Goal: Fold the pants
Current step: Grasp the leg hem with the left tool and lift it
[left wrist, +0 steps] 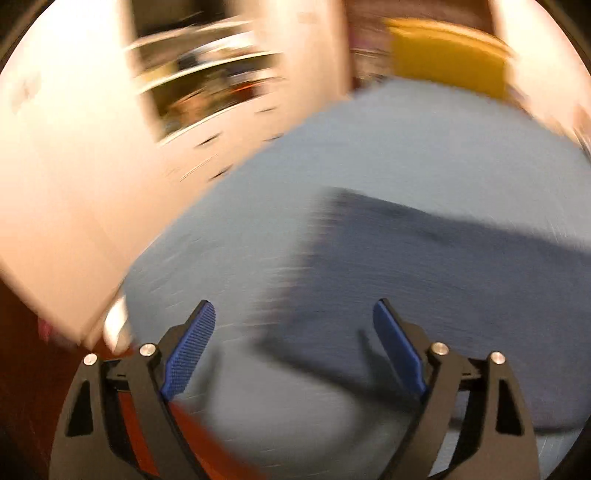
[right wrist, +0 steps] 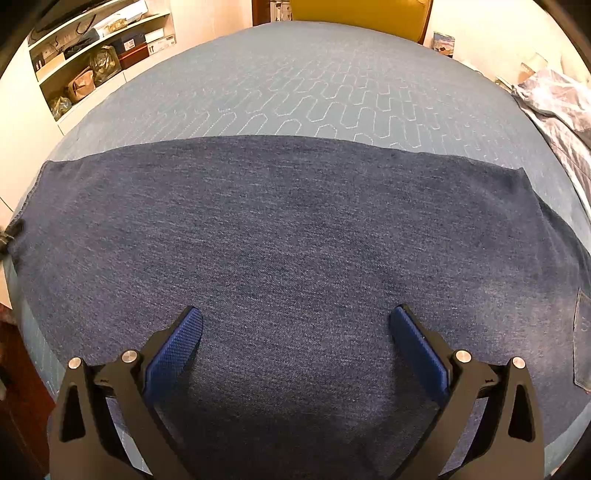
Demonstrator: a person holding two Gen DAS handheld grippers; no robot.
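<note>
Pants (right wrist: 280, 236) flat across near half of bed (right wrist: 314, 85), far half bare, shelves (right wrist: 92, 55) beyond left edge. Right gripper (right wrist: 295, 332) spread directly above denim, pinching nothing. Left gripper (left wrist: 295, 332) spread, empty, near blurred cloth edge.

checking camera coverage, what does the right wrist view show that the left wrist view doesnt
Only the right wrist view shows the open right gripper, the pants' stitched back pocket, and a crumpled striped cloth. Only the blurred left wrist view shows the open, empty left gripper. Both show the dark blue denim pants flat on the quilted blue bedcover, and a yellow chair.
</note>
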